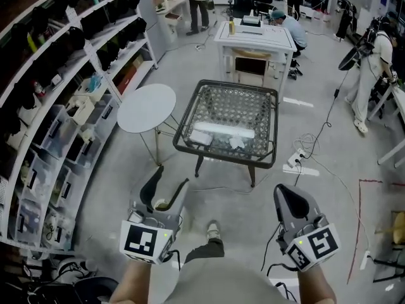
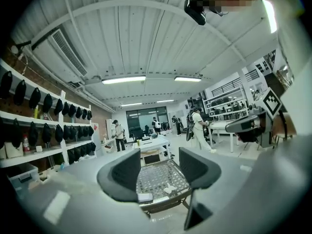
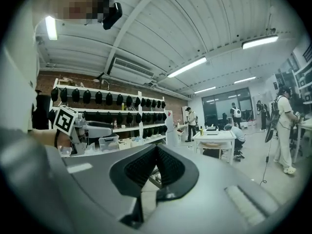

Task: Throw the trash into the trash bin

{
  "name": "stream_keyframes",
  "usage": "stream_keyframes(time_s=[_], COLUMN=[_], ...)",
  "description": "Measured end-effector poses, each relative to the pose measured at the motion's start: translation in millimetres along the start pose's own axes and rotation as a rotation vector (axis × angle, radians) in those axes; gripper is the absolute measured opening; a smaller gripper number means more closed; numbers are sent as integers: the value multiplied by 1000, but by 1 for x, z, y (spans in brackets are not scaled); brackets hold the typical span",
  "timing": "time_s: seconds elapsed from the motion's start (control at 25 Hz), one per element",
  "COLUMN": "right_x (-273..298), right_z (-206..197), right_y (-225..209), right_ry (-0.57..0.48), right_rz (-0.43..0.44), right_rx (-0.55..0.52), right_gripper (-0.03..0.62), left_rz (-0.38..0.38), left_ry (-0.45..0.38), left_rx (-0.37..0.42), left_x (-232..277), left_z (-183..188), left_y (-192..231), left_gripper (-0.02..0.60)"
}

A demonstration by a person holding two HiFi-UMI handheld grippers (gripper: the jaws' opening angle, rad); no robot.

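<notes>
White paper trash (image 1: 223, 133) lies on the black-framed square table with a woven top (image 1: 256, 106), at twelve o'clock from both grippers. The left gripper (image 1: 167, 190) has its jaws apart with nothing between them. At its three o'clock, the right gripper (image 1: 286, 195) has its jaws pressed together.

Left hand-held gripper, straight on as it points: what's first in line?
The left hand-held gripper frames the wicker-top table between open jaws: likely first. Way there looks free; depth uncertain.
</notes>
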State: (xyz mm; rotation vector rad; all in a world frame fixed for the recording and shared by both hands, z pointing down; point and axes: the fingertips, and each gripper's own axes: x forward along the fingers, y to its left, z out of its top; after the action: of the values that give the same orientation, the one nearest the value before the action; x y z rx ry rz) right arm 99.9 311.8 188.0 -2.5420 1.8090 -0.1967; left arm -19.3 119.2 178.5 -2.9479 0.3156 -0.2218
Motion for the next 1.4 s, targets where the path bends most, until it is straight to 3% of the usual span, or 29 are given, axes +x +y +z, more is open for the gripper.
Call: stream_keyframes(time_s=[0.32,0.6,0.72,0.84,0.92,1.08,1.4], right_x=[106,167,174,173,171,170,186], right_z=[-1,5,6,8,7,2,-9], right_y=[-22,-28,-38,-50,-58,-74,-106], right_ry=[30,30,45,57,64,85,96], right_rz=[-52,-88,-123,-155,-168,-175,-157], right_rx=[7,12,5,1,13,7,8], right_gripper=[3,3,3,3,3,3,3], left_rz=[-25,-70,-87,-112,-113,-120,-138], left_ry=[41,33,31,13,11,28,44], left_rx=[-14,-34,-42,3,-17,-41,30], left_x=[78,121,135,142,146,161,202], left_z=[-17,-23,-29,-31,-32,-33,-36], left_y=[80,125,130,133,134,123,107], left_gripper=[255,255,255,255,255,255,255])
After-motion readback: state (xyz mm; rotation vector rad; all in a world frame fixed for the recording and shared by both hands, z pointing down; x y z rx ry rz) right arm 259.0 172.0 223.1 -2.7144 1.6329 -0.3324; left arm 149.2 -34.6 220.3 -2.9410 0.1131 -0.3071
